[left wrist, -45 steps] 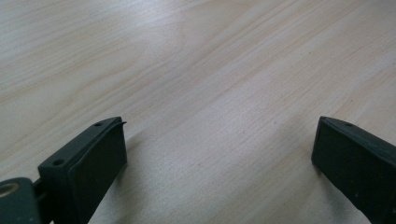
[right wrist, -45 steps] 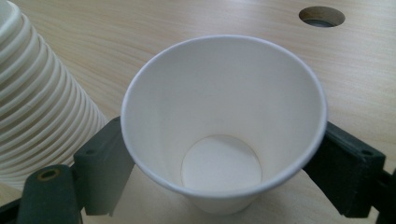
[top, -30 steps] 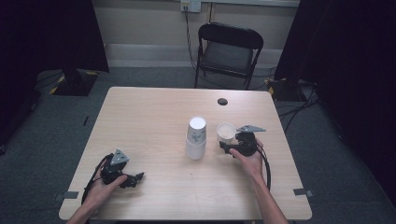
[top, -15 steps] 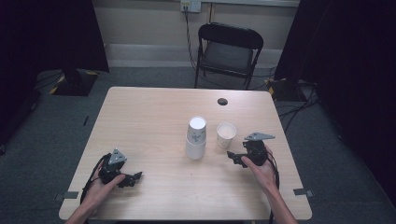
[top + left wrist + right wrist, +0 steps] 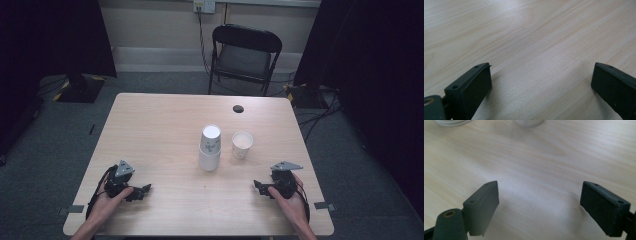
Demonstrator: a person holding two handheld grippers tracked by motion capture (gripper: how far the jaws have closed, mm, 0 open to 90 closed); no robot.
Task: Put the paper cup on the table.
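My right gripper [image 5: 261,187] rests on the tabletop [image 5: 165,130], jaws spread wide and empty. The single paper cup [image 5: 242,144] stands upright ahead of them, slightly left, beside the inverted cup stack [image 5: 210,148]. My left gripper [image 5: 142,190], also wide open, sits farther off.

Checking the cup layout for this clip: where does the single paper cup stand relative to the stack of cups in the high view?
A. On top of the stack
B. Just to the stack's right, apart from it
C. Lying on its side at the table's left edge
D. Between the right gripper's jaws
B: the single paper cup stands upright on the table, right of the stack of cups, with a gap between them.
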